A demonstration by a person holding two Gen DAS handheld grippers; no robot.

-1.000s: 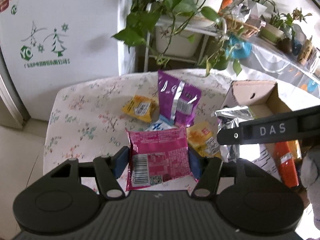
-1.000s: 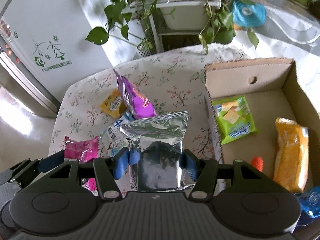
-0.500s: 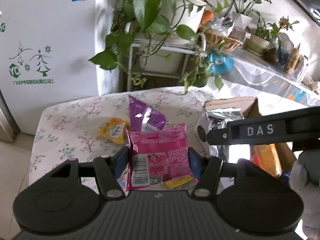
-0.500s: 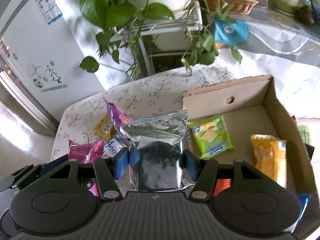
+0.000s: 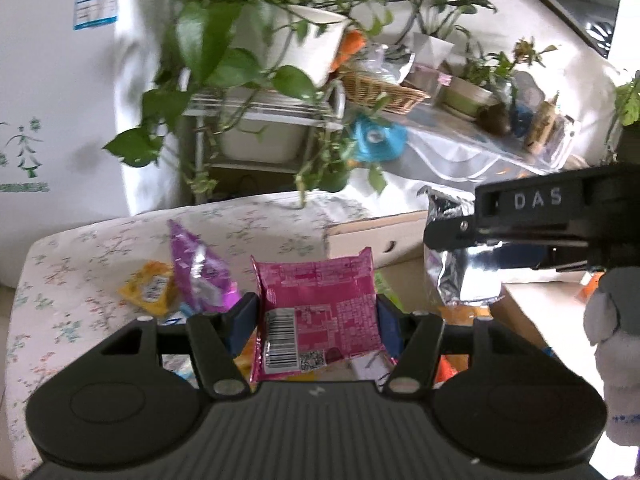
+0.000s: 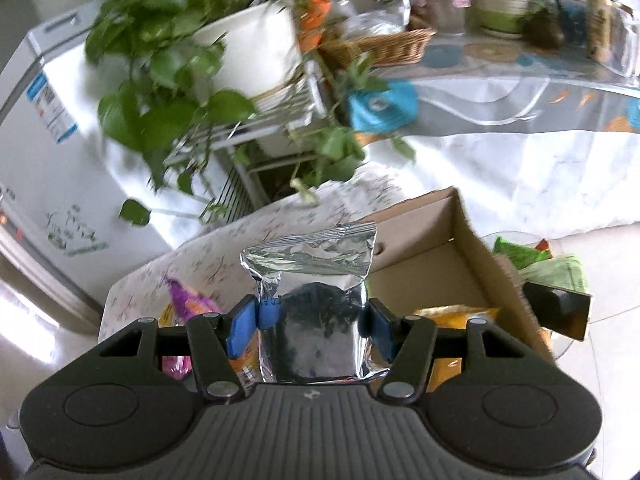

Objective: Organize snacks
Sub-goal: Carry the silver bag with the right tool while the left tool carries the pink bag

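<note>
Desk [image 5: 92,248], covered in a floral cloth, is seen below both grippers, with potted plants [image 5: 248,52] on a rack at its far side. Cardboard box [image 6: 452,256] sits open on the desk's right part; an orange packet [image 6: 456,314] is seen inside it near the right gripper. Left gripper [image 5: 316,316] is held above the desk, fingers [image 5: 240,320] clamped on the two side edges of a pink packet [image 5: 316,304], barcode face up. Right gripper [image 6: 310,324] is held over the box's near left corner, fingers [image 6: 242,330] closed narrow on a silver foil pouch [image 6: 314,308], pouch upright with its sealed top away from the camera. In the left view the same pouch [image 5: 460,276] is seen at right, gripped by the black right gripper [image 5: 532,224], over the box edge. Purple packet [image 5: 200,276] stands tilted on the desk left of the pink one, with a yellow packet [image 5: 150,294] flat just beside it, further left. Gloved hand [image 5: 616,332] is partly seen at the right edge.
</note>
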